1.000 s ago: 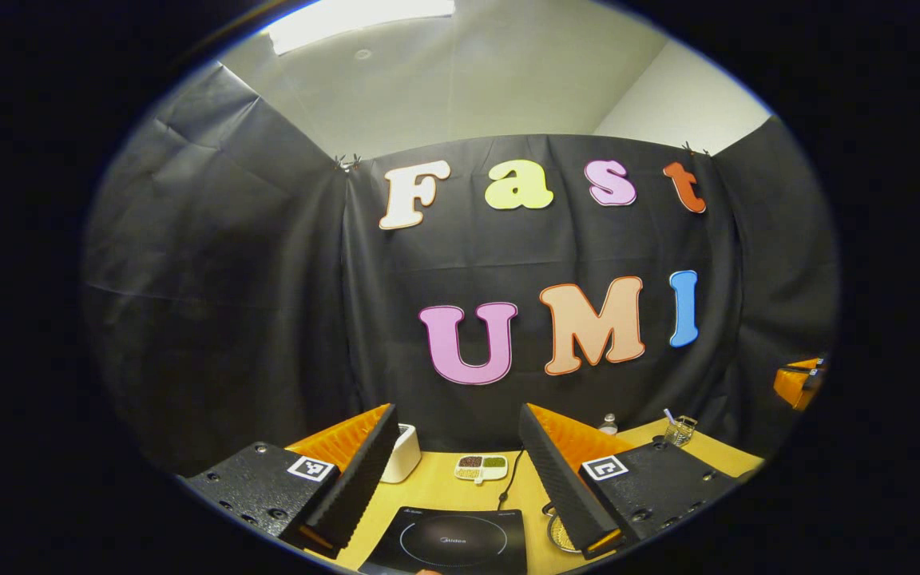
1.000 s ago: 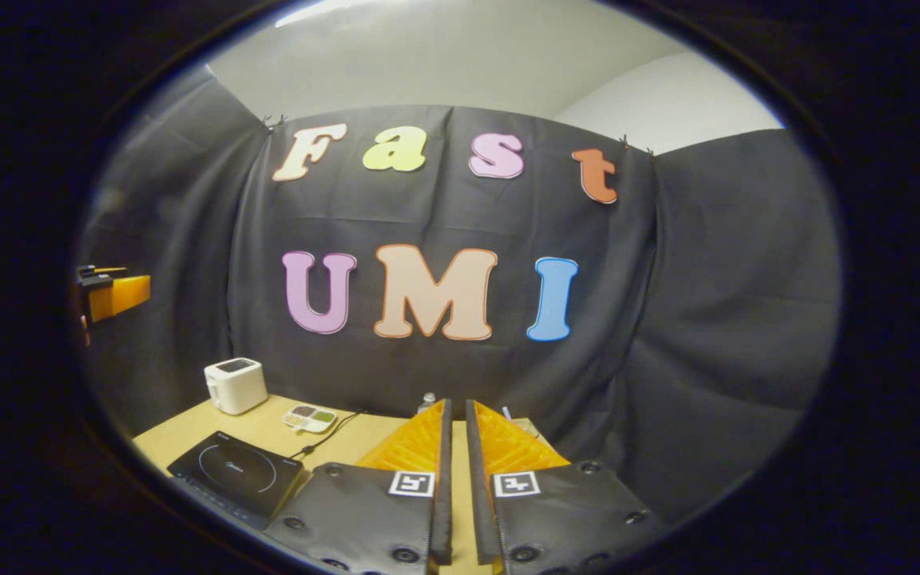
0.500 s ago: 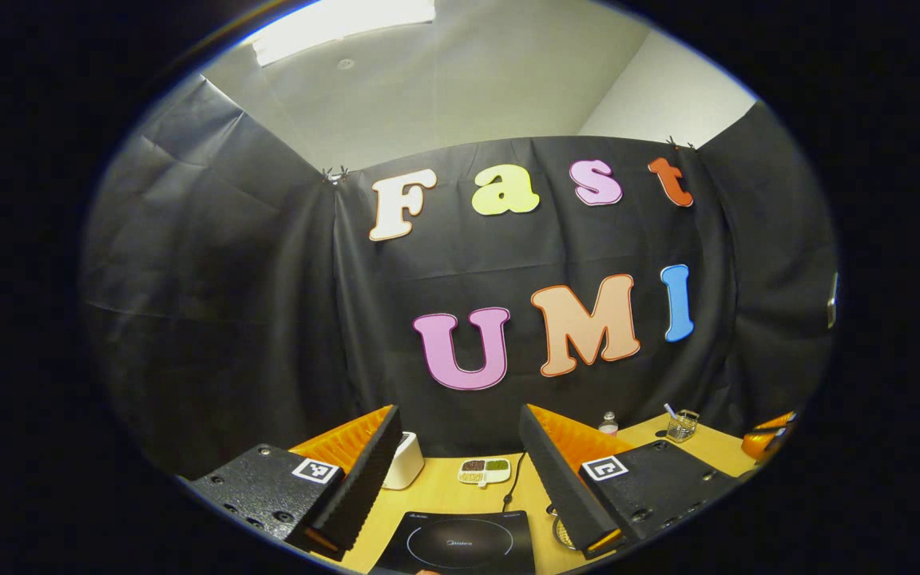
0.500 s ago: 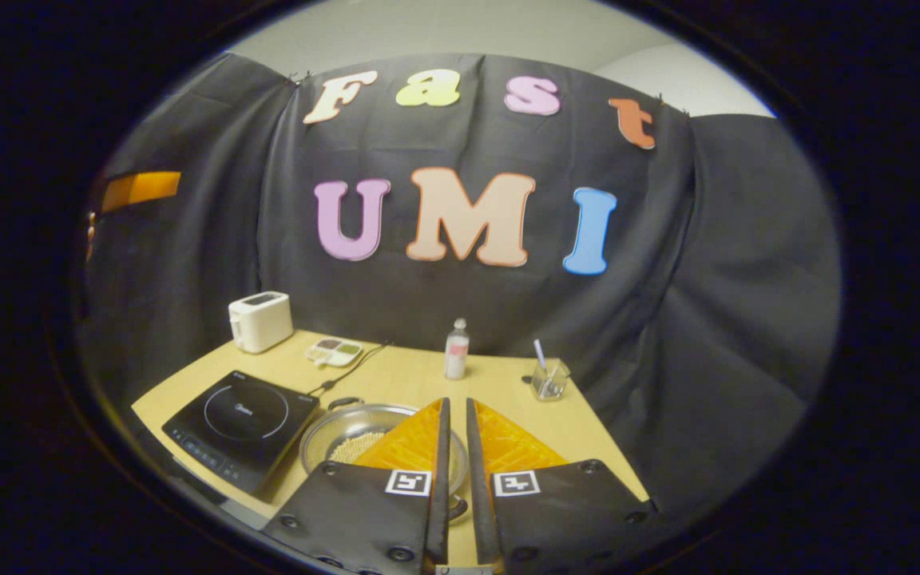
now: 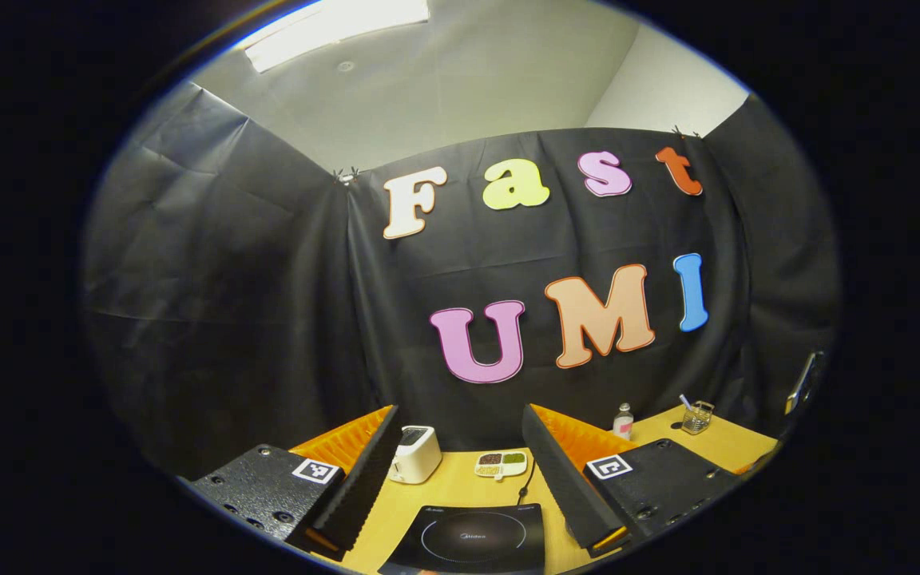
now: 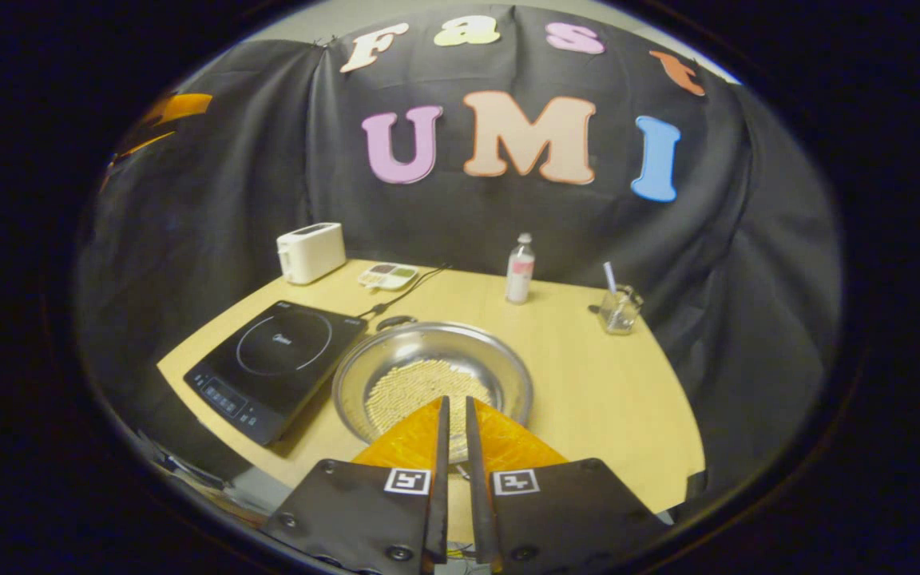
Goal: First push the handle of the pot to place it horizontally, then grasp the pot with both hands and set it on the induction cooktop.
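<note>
Right gripper [image 6: 453, 415] dipped — pot [image 6: 432, 382] now just beyond its fingers.

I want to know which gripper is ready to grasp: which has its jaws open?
The left gripper: its jaws stand wide apart, while the right gripper has only a narrow slit.

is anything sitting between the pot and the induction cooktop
Nothing visible. In the right gripper view the pot sits right beside the induction cooktop, whose top is bare. The cord runs behind both, out of the path.
</note>
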The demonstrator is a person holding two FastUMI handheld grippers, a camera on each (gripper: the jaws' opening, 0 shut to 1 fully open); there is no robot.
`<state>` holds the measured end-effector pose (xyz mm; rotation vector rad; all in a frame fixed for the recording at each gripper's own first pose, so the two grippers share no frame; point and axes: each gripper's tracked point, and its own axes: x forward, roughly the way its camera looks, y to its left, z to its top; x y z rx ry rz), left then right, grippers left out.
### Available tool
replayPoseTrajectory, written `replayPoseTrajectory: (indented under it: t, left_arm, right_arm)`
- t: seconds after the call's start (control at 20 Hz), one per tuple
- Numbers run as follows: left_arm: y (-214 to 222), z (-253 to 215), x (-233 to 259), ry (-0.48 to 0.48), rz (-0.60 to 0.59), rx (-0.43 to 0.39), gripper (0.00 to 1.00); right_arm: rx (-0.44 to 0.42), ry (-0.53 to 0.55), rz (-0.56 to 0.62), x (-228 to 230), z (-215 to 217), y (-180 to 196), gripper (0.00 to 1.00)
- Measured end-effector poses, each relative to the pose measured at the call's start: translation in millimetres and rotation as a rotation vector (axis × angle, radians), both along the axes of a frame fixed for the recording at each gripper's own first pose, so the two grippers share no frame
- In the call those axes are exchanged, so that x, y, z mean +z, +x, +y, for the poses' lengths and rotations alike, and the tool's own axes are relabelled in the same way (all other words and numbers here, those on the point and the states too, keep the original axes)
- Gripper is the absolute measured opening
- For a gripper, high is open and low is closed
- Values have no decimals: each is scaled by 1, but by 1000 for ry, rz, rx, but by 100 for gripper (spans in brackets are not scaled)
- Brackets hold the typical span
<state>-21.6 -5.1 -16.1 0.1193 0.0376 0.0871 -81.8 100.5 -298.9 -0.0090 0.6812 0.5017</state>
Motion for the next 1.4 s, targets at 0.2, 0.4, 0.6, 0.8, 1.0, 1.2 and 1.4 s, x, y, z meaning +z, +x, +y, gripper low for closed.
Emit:
replayPoseTrajectory:
  t: [0.2,0.4,0.6,0.8,1.0,1.2,1.4]
  left_arm:
    - [-9,4,-4,8,14,59,99]
    - [-21,5,-8,-1,28,122,97]
    - [-33,-2,-17,-24,44,186,97]
    - [-45,-15,-29,-60,65,237,97]
    - [-50,-21,-41,-86,94,265,99]
    - [-48,-16,-49,-91,116,293,99]
    - [-39,-18,-62,-88,145,285,99]
  right_arm:
    - [120,-15,76,-36,12,-23,12]
    - [203,-28,154,-70,10,-36,14]
    - [268,-25,211,-94,2,-39,13]
    - [311,-42,243,-113,-14,-35,14]
    - [325,-66,272,-127,-32,-33,6]
    - [294,-76,264,-131,-44,-15,5]
    - [257,-109,239,-137,-54,19,5]
